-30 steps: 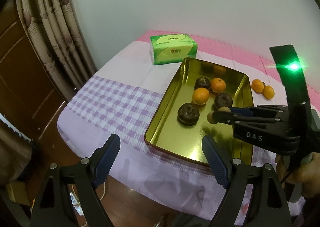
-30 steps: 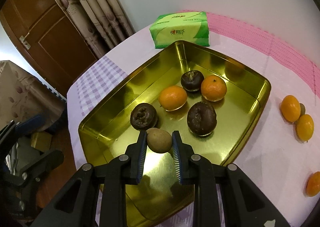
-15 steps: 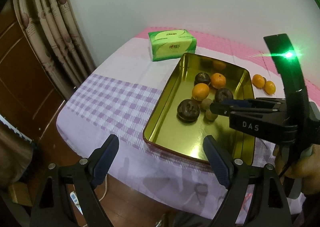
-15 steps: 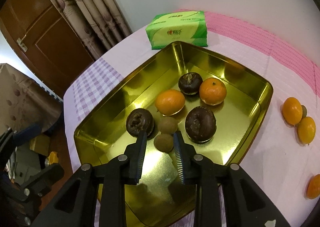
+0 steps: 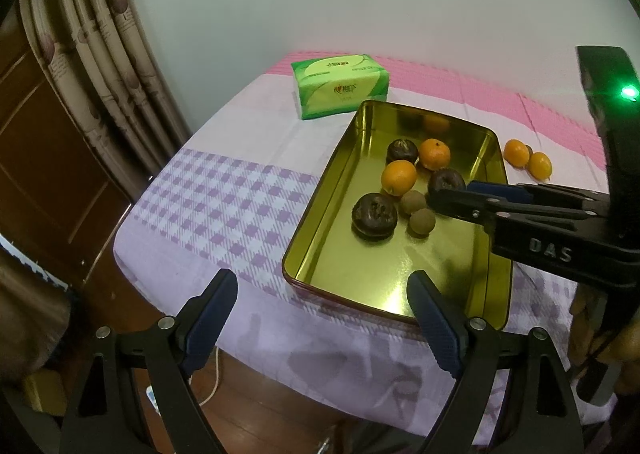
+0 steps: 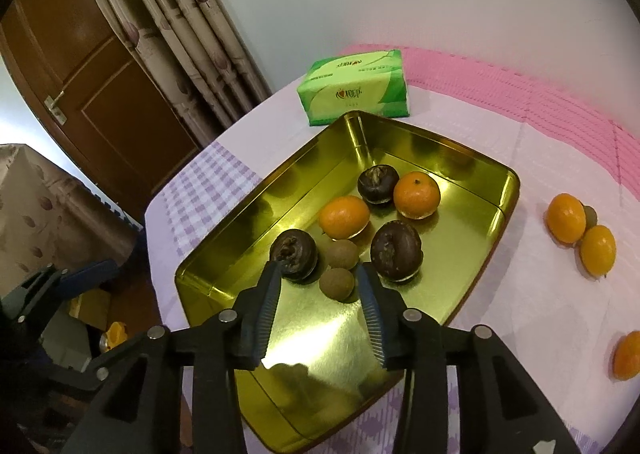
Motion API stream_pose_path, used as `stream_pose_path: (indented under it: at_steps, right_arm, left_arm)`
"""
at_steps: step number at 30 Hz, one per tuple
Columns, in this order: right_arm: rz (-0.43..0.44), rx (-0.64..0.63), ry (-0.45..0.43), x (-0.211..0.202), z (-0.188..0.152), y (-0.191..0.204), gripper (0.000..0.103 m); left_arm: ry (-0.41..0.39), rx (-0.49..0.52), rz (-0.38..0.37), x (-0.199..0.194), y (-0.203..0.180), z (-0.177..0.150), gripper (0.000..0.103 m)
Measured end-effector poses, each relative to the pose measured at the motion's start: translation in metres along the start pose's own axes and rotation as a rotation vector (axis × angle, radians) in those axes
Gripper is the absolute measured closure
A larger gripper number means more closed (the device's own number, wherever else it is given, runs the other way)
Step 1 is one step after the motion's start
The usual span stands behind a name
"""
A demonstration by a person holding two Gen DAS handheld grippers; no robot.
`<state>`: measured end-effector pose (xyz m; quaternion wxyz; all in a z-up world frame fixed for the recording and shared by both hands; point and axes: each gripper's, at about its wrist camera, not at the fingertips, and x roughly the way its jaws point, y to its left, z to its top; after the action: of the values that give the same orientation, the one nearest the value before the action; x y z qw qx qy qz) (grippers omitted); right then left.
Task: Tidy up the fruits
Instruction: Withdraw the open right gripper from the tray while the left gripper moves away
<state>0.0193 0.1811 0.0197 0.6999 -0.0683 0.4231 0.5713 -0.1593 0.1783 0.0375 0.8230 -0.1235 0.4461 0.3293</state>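
Observation:
A gold tin tray (image 6: 496,221) (image 5: 320,213) holds two oranges (image 6: 345,216), three dark brown fruits (image 6: 396,256) and two small brown fruits. The nearer small brown fruit (image 6: 337,283) (image 5: 421,221) lies on the tray floor just past my right gripper (image 6: 318,274) (image 5: 452,193). Its jaws are opening and the pads stand clear of the fruit on both sides. My left gripper (image 5: 322,282) hangs wide open and empty above the tray's near corner and the table edge. Three more oranges (image 6: 566,217) (image 5: 516,153) lie on the cloth to the right of the tray.
A green tissue pack (image 5: 340,87) (image 6: 356,87) stands behind the tray. The table has a purple checked and pink cloth (image 5: 224,205). Curtains (image 5: 104,53) and a wooden door (image 6: 116,93) are to the left, with floor below the table edge.
The right gripper let go of the small brown fruit, which now rests in the tray beside the other one. Its jaws widened and drew back a little. The left gripper kept still.

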Motion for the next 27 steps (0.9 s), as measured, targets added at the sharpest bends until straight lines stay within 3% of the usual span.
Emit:
stream_pose_path:
  at_steps: [5, 11, 20, 27]
  right_arm:
    - [0.003, 0.020, -0.029, -0.014, -0.008, -0.004, 0.063]
    - [-0.028, 0.051, -0.087, -0.040, -0.025, -0.018, 0.055]
    - [-0.175, 0.183, -0.235, -0.109, -0.066, -0.073, 0.048]
    - [-0.325, 0.331, -0.245, -0.137, -0.106, -0.136, 0.037]
  left_arm:
    - [0.005, 0.011, 0.006, 0.001, -0.003, -0.001, 0.016]
    - [0.004, 0.034, 0.019, 0.001, -0.008, -0.003, 0.016]
    - [-0.009, 0.061, 0.045, -0.001, -0.016, -0.005, 0.016]
    - [-0.018, 0.095, 0.067, -0.002, -0.023, -0.007, 0.016]
